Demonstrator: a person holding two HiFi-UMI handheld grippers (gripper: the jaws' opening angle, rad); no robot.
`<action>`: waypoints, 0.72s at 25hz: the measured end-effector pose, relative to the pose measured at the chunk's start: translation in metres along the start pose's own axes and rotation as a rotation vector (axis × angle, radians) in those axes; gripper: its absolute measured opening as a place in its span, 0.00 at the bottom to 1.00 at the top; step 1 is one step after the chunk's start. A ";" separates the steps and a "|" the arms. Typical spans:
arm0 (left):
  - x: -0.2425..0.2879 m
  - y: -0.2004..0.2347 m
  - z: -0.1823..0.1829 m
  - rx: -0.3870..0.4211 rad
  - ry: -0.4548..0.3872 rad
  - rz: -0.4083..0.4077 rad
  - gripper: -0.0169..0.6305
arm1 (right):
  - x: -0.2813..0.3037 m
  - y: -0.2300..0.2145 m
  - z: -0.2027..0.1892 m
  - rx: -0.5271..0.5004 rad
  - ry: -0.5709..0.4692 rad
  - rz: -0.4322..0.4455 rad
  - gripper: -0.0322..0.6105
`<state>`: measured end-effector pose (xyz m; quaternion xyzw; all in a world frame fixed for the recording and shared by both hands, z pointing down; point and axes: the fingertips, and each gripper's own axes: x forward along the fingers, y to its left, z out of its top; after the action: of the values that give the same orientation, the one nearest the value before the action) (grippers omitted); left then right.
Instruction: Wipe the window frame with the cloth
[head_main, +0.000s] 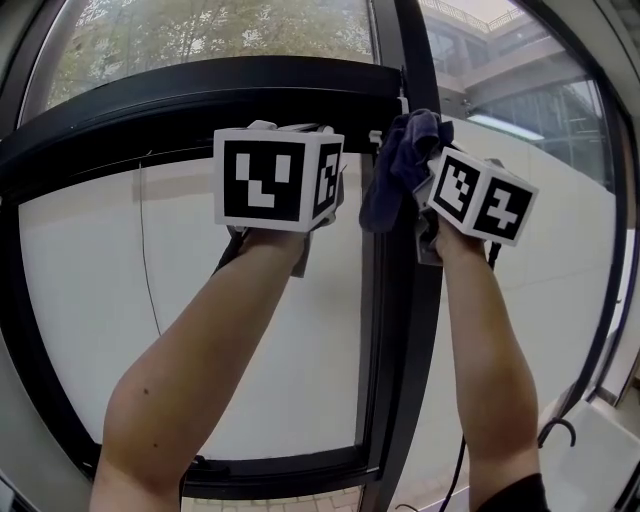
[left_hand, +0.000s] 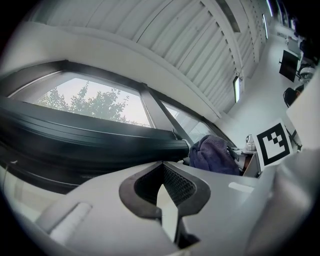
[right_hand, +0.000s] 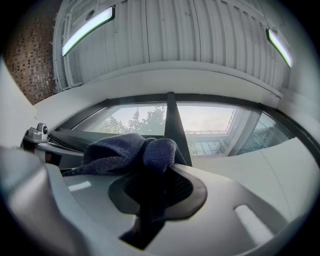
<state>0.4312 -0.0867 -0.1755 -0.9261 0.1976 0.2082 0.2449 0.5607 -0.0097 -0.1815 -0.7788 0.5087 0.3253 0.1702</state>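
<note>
Though unseen from head view, right gripper (right_hand: 159, 186) clamps cloth (right_hand: 120, 152)

cloth (head_main: 398, 170): dk blue-purple terry fabric, fuzzy nap, matt, soft folds.
window frame (head_main: 200, 95): black, smooth, semi-gloss sheen; looks like coated metal.
glass pane (head_main: 200, 30): clear, glossy.
left gripper (left_hand: 161, 172): grey plastic shell, smooth, matt; pads (left_hand: 182, 187) black, rubbery-looking, fine mesh texture.
right gripper (right_hand: 159, 175): same grey matt plastic w/ black pad rim.
left marker cube (head_main: 278, 178): white matt faces, black print.
ceiling (right_hand: 165, 30), far: white ribbed panels, matt.
</note>
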 end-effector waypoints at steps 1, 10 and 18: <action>0.001 0.001 -0.002 0.001 0.004 0.002 0.02 | 0.003 0.000 -0.003 0.001 0.003 0.002 0.14; 0.002 0.005 -0.023 -0.009 0.025 0.001 0.02 | 0.011 0.007 -0.011 -0.076 0.022 -0.002 0.14; -0.003 -0.005 -0.050 -0.096 0.045 -0.034 0.02 | -0.001 0.013 -0.027 -0.085 0.057 0.036 0.14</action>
<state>0.4454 -0.1092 -0.1326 -0.9444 0.1772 0.1925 0.1991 0.5573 -0.0304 -0.1602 -0.7849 0.5131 0.3271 0.1163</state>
